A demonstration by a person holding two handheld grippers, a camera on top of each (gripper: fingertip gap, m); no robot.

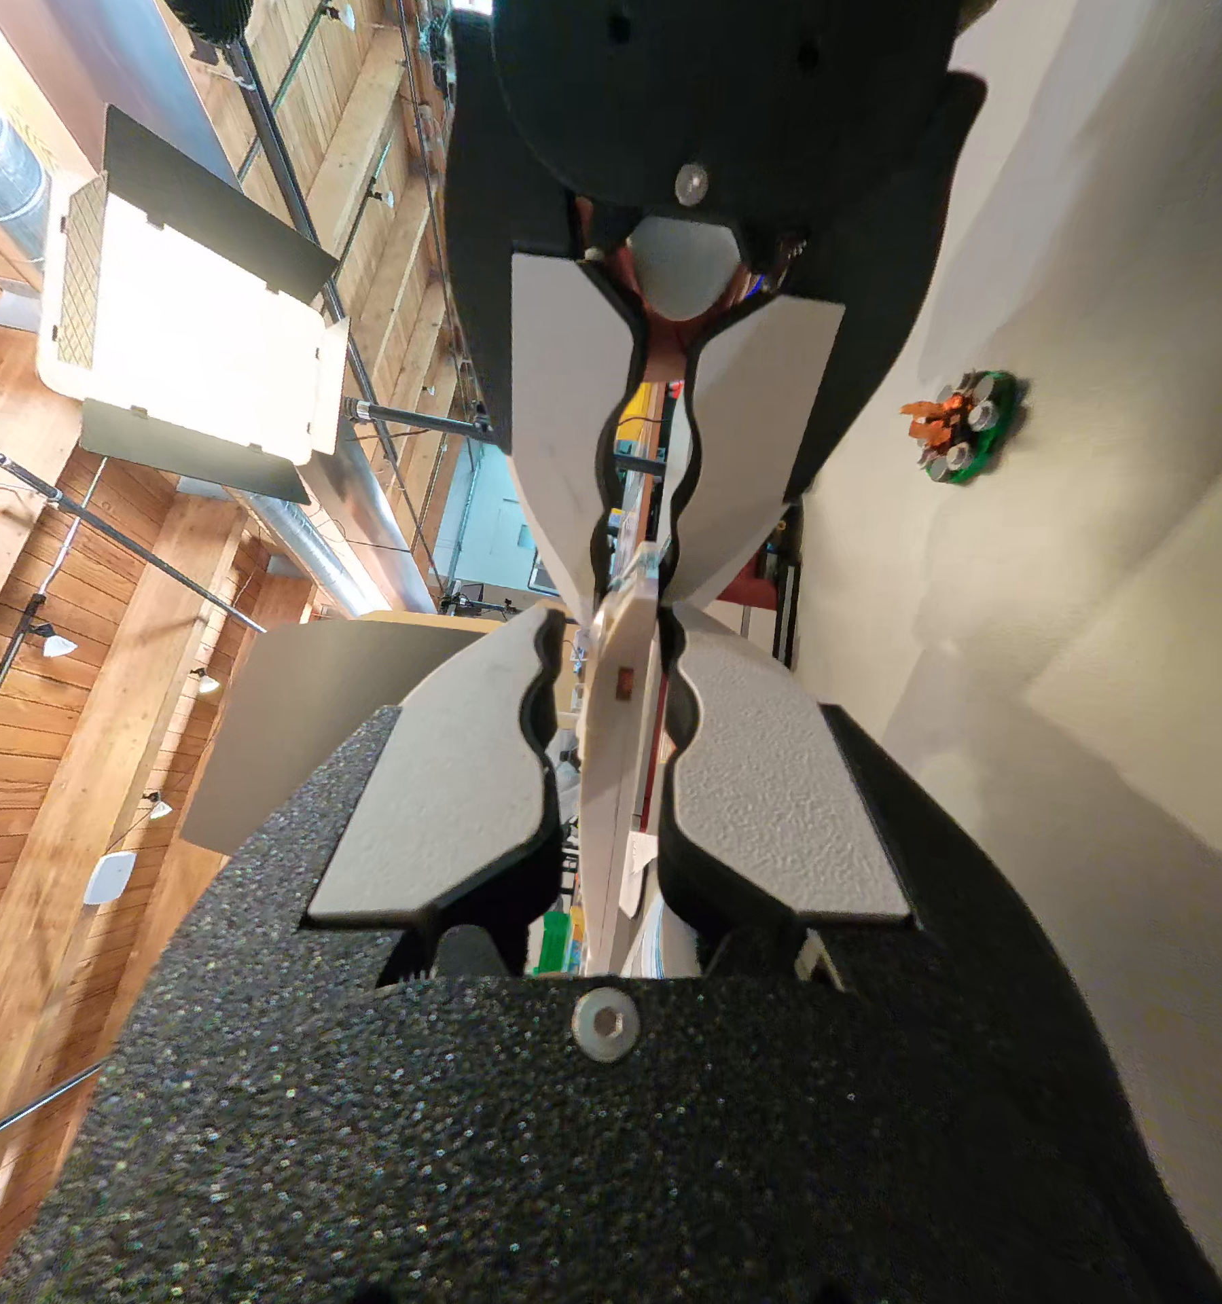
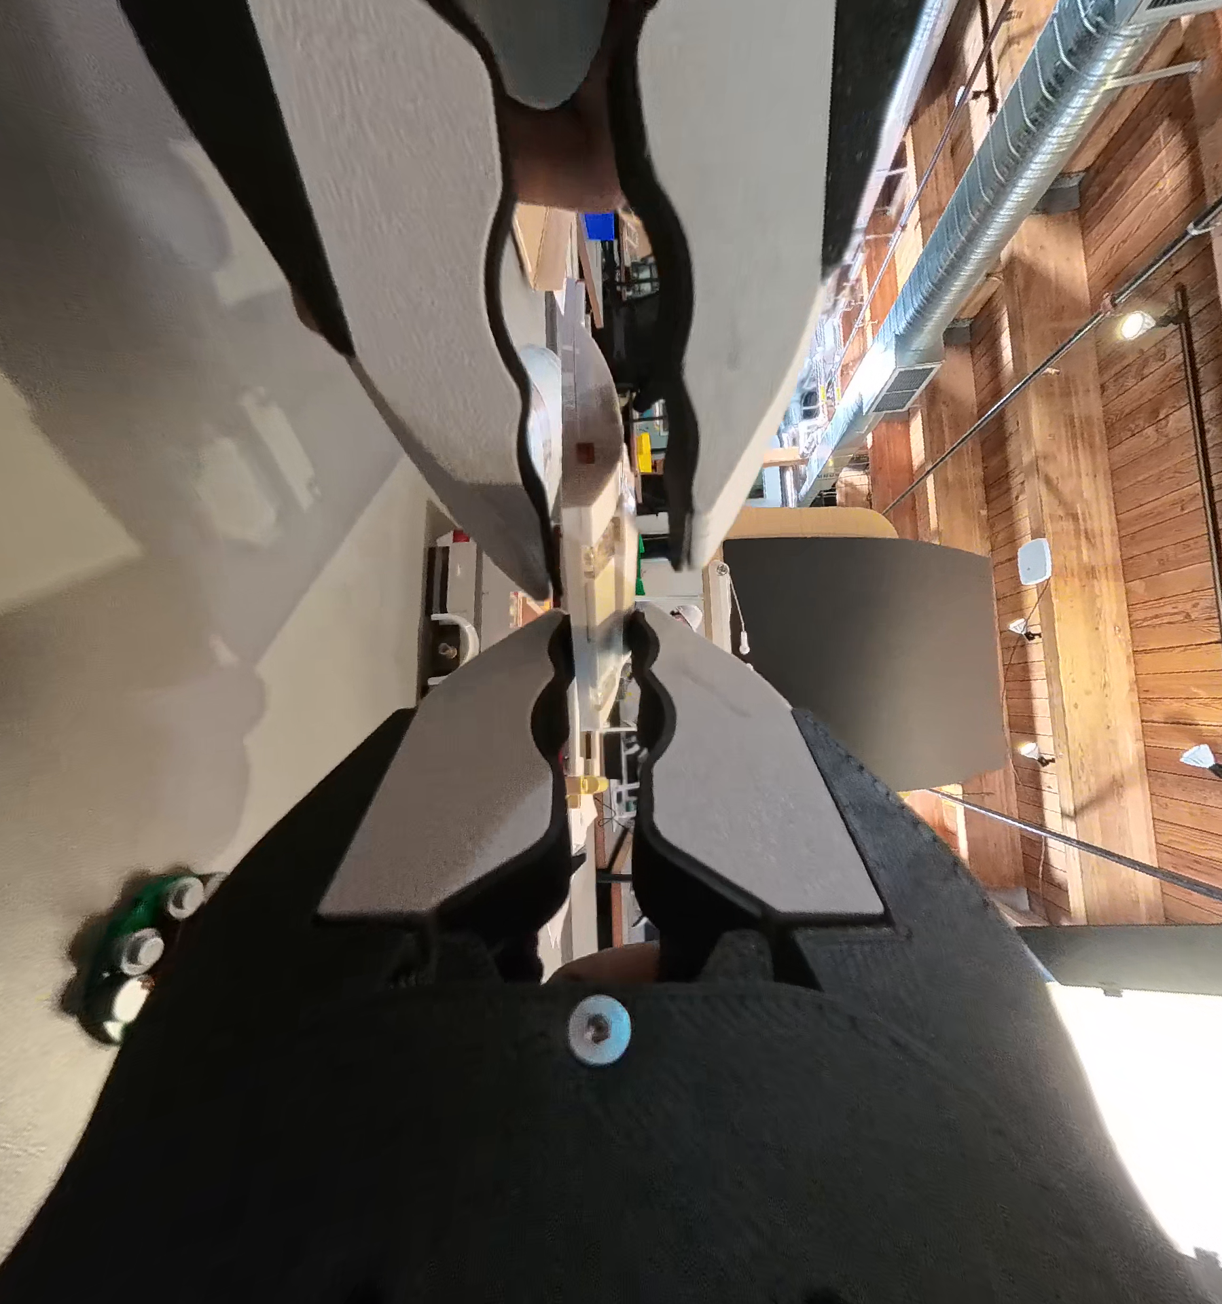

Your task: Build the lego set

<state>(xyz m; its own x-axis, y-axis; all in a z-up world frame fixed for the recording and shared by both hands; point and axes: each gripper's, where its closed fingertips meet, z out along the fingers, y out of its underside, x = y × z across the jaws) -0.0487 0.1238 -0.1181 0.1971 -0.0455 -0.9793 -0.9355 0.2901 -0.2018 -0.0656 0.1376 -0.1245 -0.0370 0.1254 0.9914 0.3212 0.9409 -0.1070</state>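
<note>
Left wrist view: both grippers nose to nose on one flat white plate (image 1: 622,713), seen edge-on.
Plate is thin, off-white, with a small brown square mark on its face and a clear piece at one end. White table (image 1: 1088,635) close on one side, open room on the other; green round part with silver studs (image 1: 968,430) lies apart. Left gripper (image 1: 611,621) part open, one pad clear of plate. Right gripper (image 2: 597,624) pinches plate's end, both pads pressing.

Workshop: exposed ducting (image 2: 982,233), timber ceiling (image 2: 1123,564)
</note>
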